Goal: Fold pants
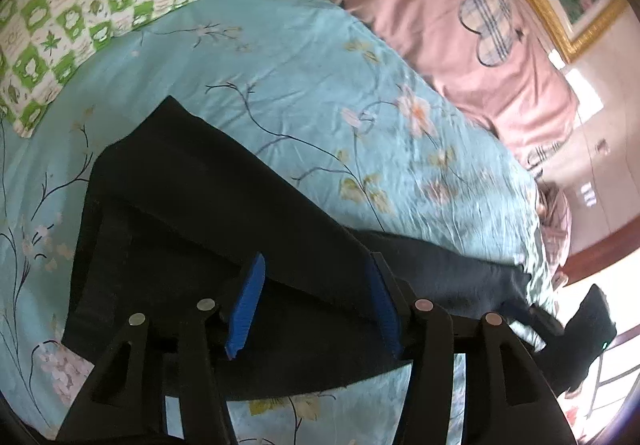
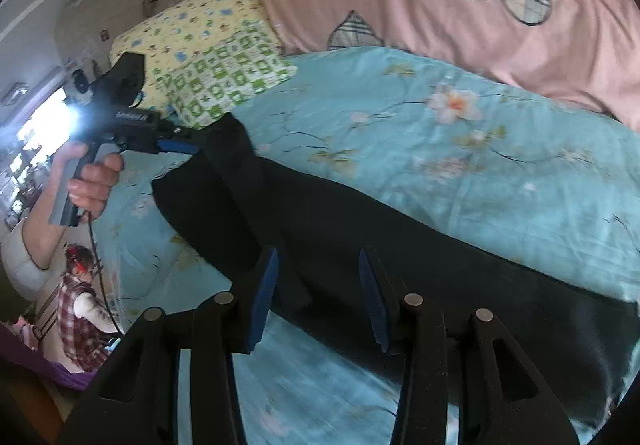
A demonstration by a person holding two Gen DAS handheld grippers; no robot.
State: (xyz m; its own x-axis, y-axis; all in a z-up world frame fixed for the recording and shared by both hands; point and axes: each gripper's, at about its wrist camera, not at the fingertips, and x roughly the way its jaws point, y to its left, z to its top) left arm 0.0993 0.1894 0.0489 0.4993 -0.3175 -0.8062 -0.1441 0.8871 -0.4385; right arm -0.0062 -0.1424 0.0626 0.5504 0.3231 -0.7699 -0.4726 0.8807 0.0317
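Black pants (image 1: 192, 213) lie on the light blue floral bedsheet (image 1: 304, 77), partly doubled over. My left gripper (image 1: 316, 273) hovers over them with its jaws apart and nothing between the blue pads (image 1: 248, 301). In the right wrist view the pants (image 2: 360, 229) stretch from the left to the lower right. My right gripper (image 2: 316, 265) is open just above them. The left gripper (image 2: 188, 145) also shows there, held in a hand, its tip at the raised far end of the pants; whether it touches the cloth is unclear.
A green-and-white checked pillow (image 1: 80, 13) and a yellow pillow (image 2: 188, 29) lie at the head of the bed. A pink quilt (image 2: 440, 17) with plaid hearts is bunched along the far side. The bed edge (image 1: 540, 245) drops off at right.
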